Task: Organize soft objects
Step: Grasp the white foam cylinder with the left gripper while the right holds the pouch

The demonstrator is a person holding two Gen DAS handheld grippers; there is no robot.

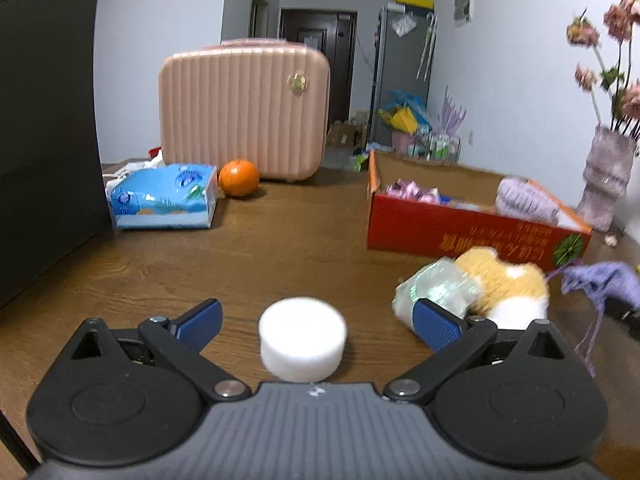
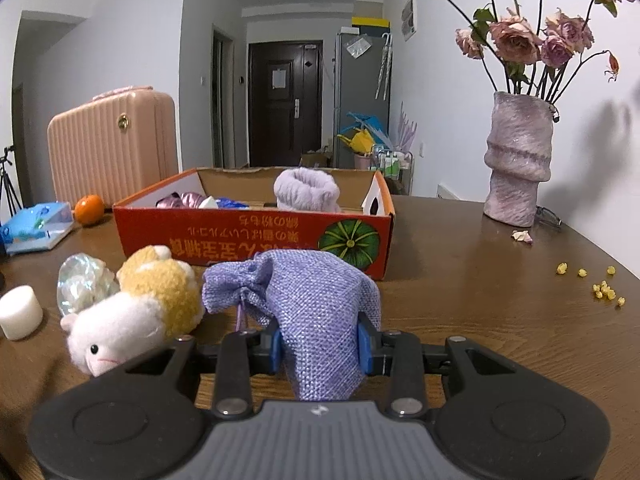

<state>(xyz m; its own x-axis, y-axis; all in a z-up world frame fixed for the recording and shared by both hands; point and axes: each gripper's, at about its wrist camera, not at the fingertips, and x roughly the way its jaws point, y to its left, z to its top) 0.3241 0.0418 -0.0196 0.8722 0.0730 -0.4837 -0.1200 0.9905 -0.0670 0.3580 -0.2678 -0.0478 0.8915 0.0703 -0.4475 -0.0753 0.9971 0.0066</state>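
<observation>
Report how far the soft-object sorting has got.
Done: the red box already holds a fluffy lilac roll and some shiny pink items. In hand: the right gripper is shut on the purple drawstring pouch. Left: the plush toy, the clear wrapped bundle and the white foam cylinder, which sits between the open left gripper fingers.

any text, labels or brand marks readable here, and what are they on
Red cardboard box: two rows of yellow characters on its front, printed upside down from these views, beside a pumpkin picture; I cannot read them reliably.
Blue tissue pack: round logos, too blurred to read.
Pink suitcase: gold emblem, no legible lettering.
Door: a posted paper, too small to read.
Nothing else carries text.
</observation>
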